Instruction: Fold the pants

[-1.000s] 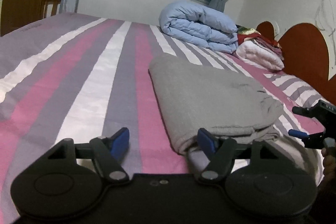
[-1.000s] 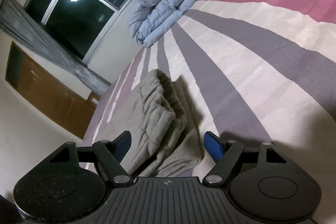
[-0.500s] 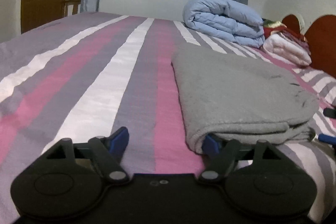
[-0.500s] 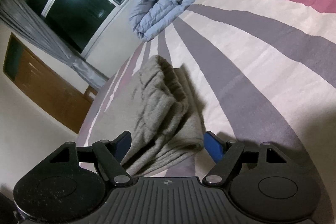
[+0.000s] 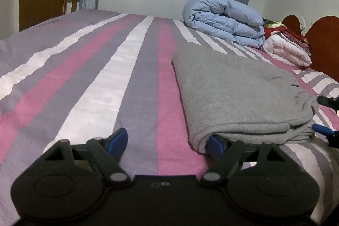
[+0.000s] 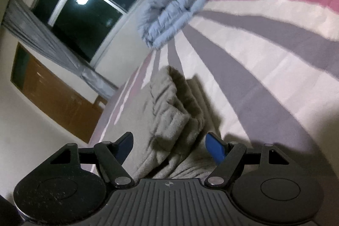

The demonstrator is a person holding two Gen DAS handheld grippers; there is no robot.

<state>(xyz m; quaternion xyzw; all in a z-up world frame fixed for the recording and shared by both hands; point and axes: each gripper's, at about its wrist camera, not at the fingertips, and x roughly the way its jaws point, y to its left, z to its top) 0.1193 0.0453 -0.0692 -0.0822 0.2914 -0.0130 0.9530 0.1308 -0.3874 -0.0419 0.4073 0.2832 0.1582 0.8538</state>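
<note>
We have the folded grey fleece pants [image 5: 239,96] lying flat on the bed with the pink, white and grey striped cover [image 5: 101,82], toward its right side, well short of the rolled pale-blue quilt [image 5: 224,18] near the window. Our left hand-held gripper [image 5: 167,141] sits low at the near edge with its jaws wide apart; its right blue finger is tucked just under the folded corner, while the other rests on bare cover. Our right hand-held gripper [image 6: 171,144] is also spread wide, straddling the bunched, rumpled end of the pants [image 6: 169,115] without pinching it.

The fold looks nearly finished, so the risk now is undoing it. If we close on only the top layer, lifting would peel the stack open. If the two sides rise unevenly, the thick fleece could slide and skew. The rumpled end may also stay lumpy unless we smooth it.
</note>
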